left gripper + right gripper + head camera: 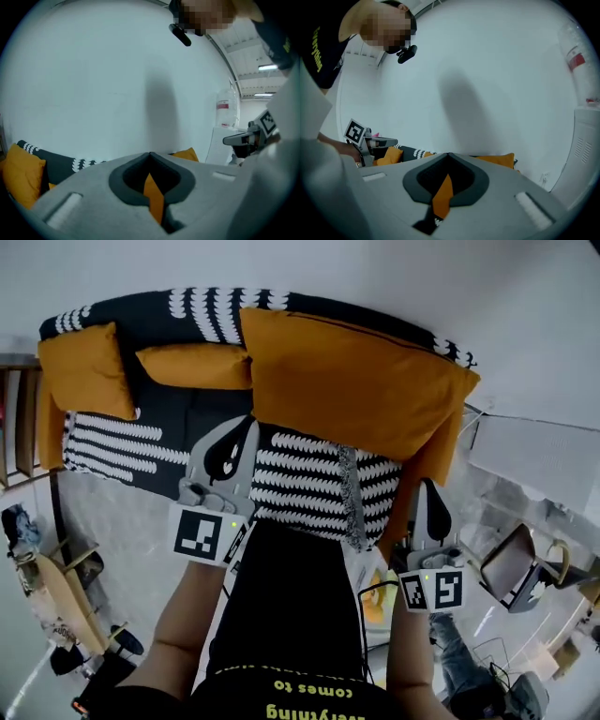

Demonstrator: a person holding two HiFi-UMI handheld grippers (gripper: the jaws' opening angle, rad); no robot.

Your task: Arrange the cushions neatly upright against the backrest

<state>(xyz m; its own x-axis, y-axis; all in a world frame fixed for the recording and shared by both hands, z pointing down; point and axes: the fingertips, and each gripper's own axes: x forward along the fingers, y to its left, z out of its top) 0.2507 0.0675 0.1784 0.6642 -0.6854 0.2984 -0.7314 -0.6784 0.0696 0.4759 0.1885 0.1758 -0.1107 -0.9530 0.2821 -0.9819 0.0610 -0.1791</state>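
1. A small cushion (84,371) stands at the sofa's (309,479) left end, tucked into the corner beside the backrest (211,304).
2. Just right of it, a second cushion (197,366) lies lengthwise on the sofa along the foot of the backrest. Its right end meets the big cushion (356,381).
3. The left gripper (247,426) reaches in over the middle of the sofa's seat. Its jaws are clamped on the big cushion's lower left corner, and the left gripper view shows orange cloth pinched between them.
4. The big cushion spreads, tilted, across the right half of the sofa and hides the backrest there. Its right side hangs down past the sofa's right end. Whether it touches the backrest cannot be told.
5. The right gripper (424,488) is at the sofa's right end. Its jaws are closed tight on the big cushion's right edge, and the right gripper view shows orange cloth caught between them.
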